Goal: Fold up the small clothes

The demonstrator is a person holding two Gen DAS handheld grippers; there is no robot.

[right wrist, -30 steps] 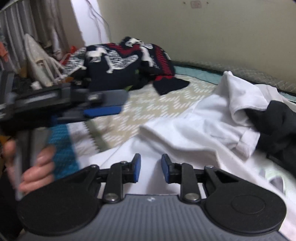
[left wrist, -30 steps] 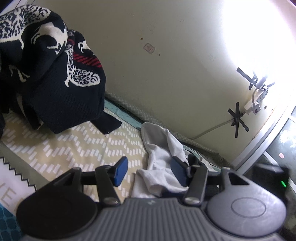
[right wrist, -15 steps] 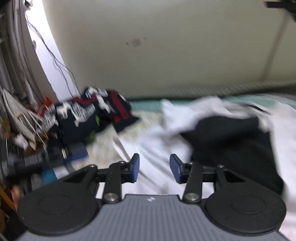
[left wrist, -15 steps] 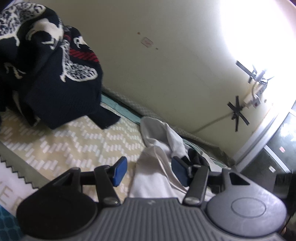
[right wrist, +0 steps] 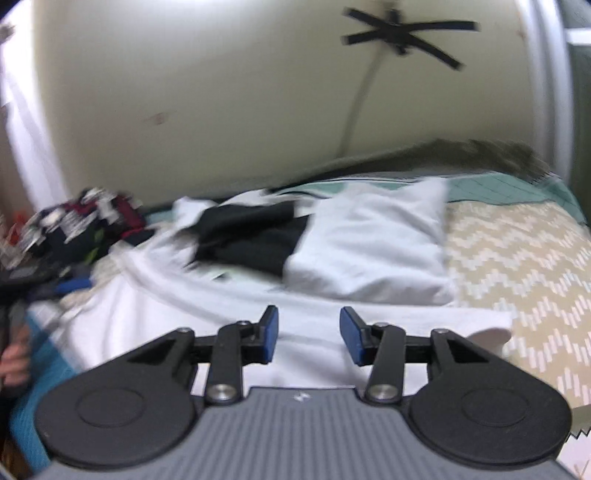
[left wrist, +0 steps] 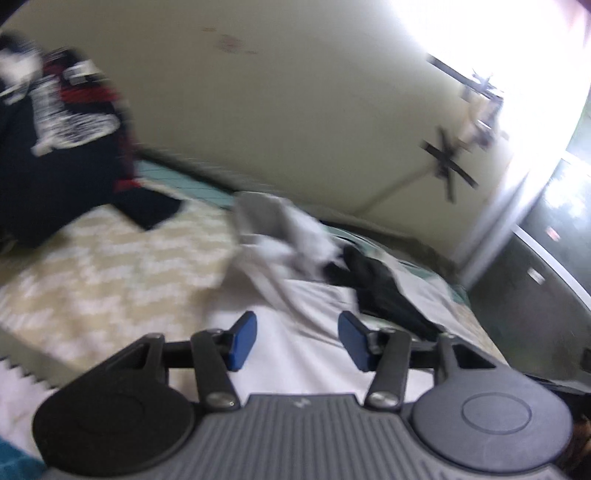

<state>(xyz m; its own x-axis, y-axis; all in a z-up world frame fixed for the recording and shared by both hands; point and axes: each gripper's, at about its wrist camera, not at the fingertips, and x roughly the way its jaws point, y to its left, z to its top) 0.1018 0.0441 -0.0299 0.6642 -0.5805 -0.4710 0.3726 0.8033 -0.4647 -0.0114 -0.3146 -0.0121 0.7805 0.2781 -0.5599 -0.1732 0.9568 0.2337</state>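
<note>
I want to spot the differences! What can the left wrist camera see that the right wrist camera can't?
Only the left wrist view shows the bright window. Only the right wrist view shows a hand at the left edge and the folded white piece. Both show the white garment, the black garment, the patterned dark sweater and taped wall cable.

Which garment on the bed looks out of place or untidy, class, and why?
The black garment lies crumpled on top of the white garment, which is itself rumpled and not yet folded. A dark patterned sweater sits heaped at the far end of the bedspread. Both frames are blurred, so finer details are unclear.
</note>
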